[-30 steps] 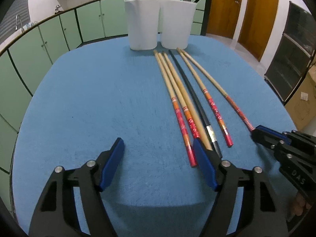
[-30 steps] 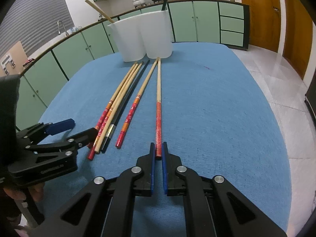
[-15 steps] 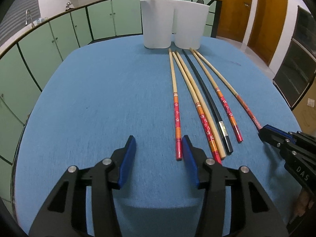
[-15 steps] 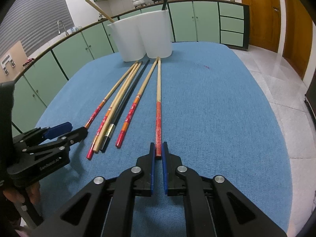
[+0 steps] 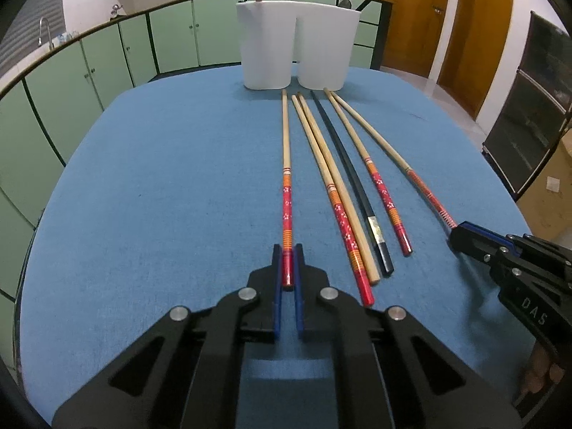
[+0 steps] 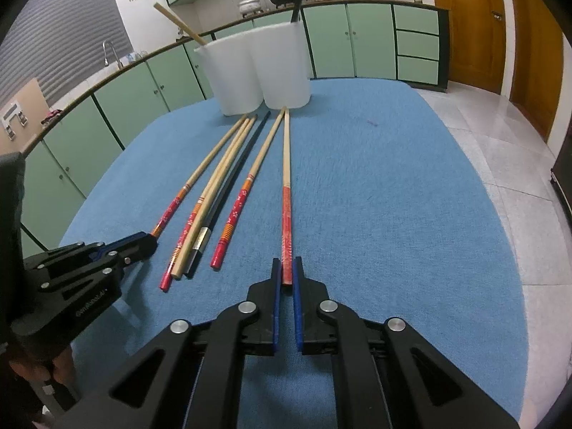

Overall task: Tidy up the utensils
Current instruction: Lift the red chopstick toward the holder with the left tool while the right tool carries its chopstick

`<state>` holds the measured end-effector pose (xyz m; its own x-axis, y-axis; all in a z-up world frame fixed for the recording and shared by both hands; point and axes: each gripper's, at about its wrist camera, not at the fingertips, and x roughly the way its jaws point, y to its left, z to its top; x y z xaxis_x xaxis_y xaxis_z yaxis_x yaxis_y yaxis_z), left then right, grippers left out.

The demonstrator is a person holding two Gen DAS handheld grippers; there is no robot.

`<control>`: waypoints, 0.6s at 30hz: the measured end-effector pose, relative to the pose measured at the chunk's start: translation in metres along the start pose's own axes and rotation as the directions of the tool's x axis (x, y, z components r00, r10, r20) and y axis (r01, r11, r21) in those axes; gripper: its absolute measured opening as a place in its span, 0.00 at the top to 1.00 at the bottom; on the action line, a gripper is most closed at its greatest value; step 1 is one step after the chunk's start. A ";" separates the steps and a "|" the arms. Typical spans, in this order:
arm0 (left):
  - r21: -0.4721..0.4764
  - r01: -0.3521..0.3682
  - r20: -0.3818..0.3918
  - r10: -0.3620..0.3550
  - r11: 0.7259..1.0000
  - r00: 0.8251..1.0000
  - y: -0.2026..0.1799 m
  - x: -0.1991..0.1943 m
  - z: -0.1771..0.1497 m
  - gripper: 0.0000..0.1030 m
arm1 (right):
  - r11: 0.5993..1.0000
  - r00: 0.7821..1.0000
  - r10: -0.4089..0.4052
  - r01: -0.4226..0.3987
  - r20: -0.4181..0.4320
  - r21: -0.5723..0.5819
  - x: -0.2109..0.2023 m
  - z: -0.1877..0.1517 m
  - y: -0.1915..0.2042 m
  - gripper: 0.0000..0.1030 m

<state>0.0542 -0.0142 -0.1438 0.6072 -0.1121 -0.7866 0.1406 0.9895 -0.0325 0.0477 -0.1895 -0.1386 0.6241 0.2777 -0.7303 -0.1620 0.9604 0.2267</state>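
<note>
Several chopsticks lie side by side on the blue table (image 5: 161,196), tips toward two white holder cups (image 5: 266,41) at the far edge. My left gripper (image 5: 287,250) is shut on the red end of the leftmost wooden chopstick (image 5: 286,150), which still rests on the table. My right gripper (image 6: 287,264) is shut on the red end of the rightmost chopstick (image 6: 286,164). Between them lie a black chopstick (image 5: 343,161) and other wooden ones (image 5: 321,157). Each cup holds one chopstick.
The right cup (image 5: 323,43) touches the left one. The table edge drops to a tiled floor (image 6: 500,136) on the right. Green cabinets (image 5: 89,68) ring the room behind; wooden doors (image 5: 461,21) stand at the back right.
My left gripper moved right, lined up with the leftmost chopstick and closed on its red end. That chopstick now lies apart from the others. The right gripper kept its grip.
</note>
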 end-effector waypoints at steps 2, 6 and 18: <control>-0.003 0.007 0.006 -0.007 1.000 1.000 0.002 -0.008 0.001 0.96 | 1.000 1.000 0.006 -0.006 0.009 0.002 -0.007 0.000 -0.001 0.94; 0.012 0.000 0.040 -0.001 1.000 0.999 0.004 -0.031 0.009 0.95 | 1.000 0.999 0.005 -0.004 0.053 -0.010 -0.030 0.008 -0.003 0.95; 0.034 0.023 0.260 -0.031 0.999 0.965 0.008 -0.116 0.063 0.95 | 0.999 0.972 0.034 -0.025 0.234 -0.042 -0.100 0.057 -0.001 0.95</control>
<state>0.0343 0.0009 -0.0144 0.7854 -0.1621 -0.5974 0.1804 0.9831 -0.0295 0.0295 -0.2197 -0.0292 0.7796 0.2974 -0.5511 -0.2098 0.9532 0.2175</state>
